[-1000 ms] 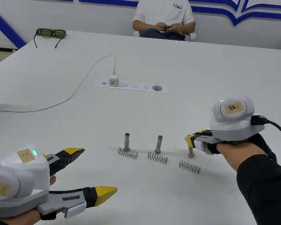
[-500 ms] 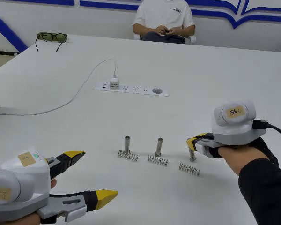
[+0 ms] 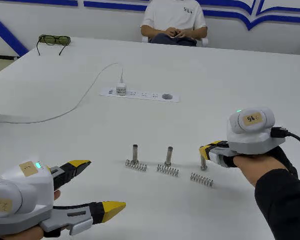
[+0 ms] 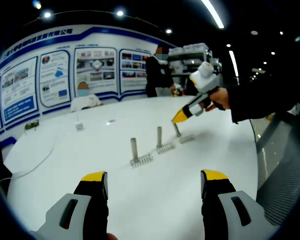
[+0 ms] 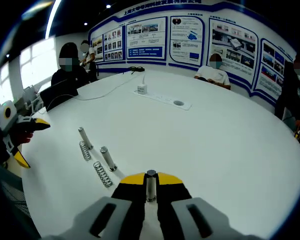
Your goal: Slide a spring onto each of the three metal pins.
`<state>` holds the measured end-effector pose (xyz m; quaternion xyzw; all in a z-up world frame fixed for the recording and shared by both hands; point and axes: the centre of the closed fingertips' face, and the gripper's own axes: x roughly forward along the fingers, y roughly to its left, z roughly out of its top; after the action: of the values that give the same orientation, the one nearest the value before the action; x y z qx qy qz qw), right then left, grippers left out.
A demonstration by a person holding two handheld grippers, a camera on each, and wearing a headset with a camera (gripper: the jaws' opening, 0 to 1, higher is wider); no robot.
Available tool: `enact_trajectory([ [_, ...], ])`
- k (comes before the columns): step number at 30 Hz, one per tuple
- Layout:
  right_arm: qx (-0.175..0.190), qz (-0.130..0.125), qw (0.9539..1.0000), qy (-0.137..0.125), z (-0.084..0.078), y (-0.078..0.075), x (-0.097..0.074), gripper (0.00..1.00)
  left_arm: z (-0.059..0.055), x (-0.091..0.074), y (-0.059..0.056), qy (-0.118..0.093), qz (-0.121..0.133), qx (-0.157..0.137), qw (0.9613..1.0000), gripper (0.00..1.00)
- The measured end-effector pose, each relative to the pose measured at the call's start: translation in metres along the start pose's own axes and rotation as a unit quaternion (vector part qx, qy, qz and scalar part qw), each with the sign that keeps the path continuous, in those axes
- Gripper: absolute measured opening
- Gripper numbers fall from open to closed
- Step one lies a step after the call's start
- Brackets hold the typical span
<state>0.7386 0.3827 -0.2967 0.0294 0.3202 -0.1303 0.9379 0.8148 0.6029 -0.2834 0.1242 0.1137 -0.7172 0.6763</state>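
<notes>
While the left gripper point(image 3: 102, 183) hovers well on the person's side of the power strip point(image 3: 140, 93) and off to its left, its yellow-tipped jaws are spread wide with nothing between them. Also on the near side of the strip, three metal pins stand upright on the white table point(image 3: 230, 75) in a row roughly parallel to the strip: the left pin point(image 3: 135, 152), the middle pin point(image 3: 169, 155) and the right pin point(image 3: 203, 162). Each is a short, dull grey steel rod, and all three shafts are bare. Three springs lie flat on the table, each on the side of its pin away from the strip. The left spring point(image 3: 135, 165) and the middle spring point(image 3: 167, 170) lie just beside the feet of their pins, and the right spring point(image 3: 202, 179) lies slightly further off. They are thin, open coils of bright wire. The right gripper point(image 3: 204, 150), nearer the person than the strip and to its right, has its jaws closed on the right pin; in the right gripper view the pin's top shows between the yellow tips. Bare tabletop surrounds the row on every side. From the strip a cable point(image 3: 80, 102) curves away to the left. Beyond the strip, a pair of glasses point(image 3: 53, 38) lies near the far table edge, where a person point(image 3: 174, 17) sits.
</notes>
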Motion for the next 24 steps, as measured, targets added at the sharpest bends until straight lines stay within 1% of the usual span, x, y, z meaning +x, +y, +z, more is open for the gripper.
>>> enact_trajectory([
  [11, 0.004, -0.005, 1.0000, -0.007, -0.002, -0.001, -0.008, 0.08, 0.004, 0.001, -0.003, -0.003, -0.005, 0.004, 1.0000, 0.77],
  [15, 0.005, -0.005, 0.9999, -0.010, -0.004, 0.001, -0.012, 0.08, 0.004, 0.001, -0.004, -0.002, -0.007, 0.006, 1.0000, 0.77],
  [24, 0.002, -0.005, 0.9999, -0.013, -0.006, 0.001, -0.014, 0.09, 0.006, 0.002, -0.005, -0.003, -0.010, 0.008, 0.9999, 0.77],
])
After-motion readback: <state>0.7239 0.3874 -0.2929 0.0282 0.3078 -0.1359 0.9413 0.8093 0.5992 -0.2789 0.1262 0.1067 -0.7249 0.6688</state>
